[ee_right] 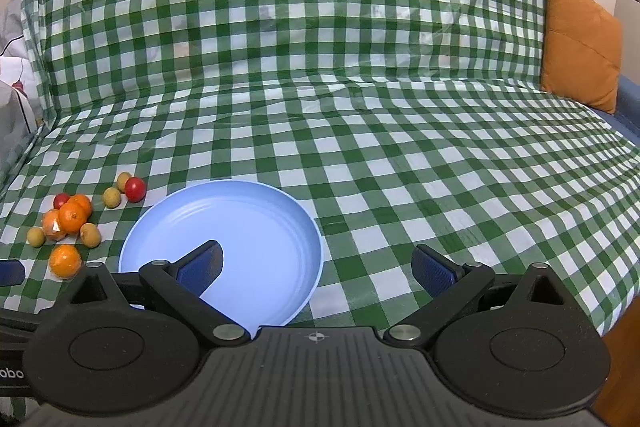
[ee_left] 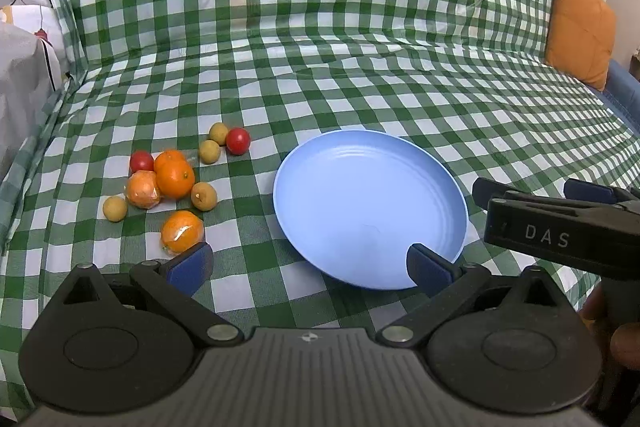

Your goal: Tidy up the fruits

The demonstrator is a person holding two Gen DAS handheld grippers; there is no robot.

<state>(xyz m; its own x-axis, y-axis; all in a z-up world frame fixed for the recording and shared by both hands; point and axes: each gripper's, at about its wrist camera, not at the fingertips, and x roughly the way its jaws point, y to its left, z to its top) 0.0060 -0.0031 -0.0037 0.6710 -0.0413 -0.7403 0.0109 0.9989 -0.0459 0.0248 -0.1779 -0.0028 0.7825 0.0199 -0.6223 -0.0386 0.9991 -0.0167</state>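
An empty light blue plate (ee_left: 370,211) lies on the green checked cloth; it also shows in the right wrist view (ee_right: 240,231). Left of it lies a loose group of fruit: oranges (ee_left: 175,179), one nearer orange (ee_left: 182,231), red tomatoes (ee_left: 238,141) and small tan longans (ee_left: 204,196). The same group shows in the right wrist view (ee_right: 72,217). My left gripper (ee_left: 310,265) is open and empty, low over the cloth between the fruit and the plate's near edge. My right gripper (ee_right: 318,267) is open and empty at the plate's near right rim, and shows in the left wrist view (ee_left: 548,191).
The checked cloth (ee_left: 360,87) covers a sofa seat and backrest. An orange cushion (ee_left: 580,27) leans at the far right. White bedding (ee_left: 24,75) lies at the left edge. The seat's front edge drops off at the lower right (ee_right: 616,307).
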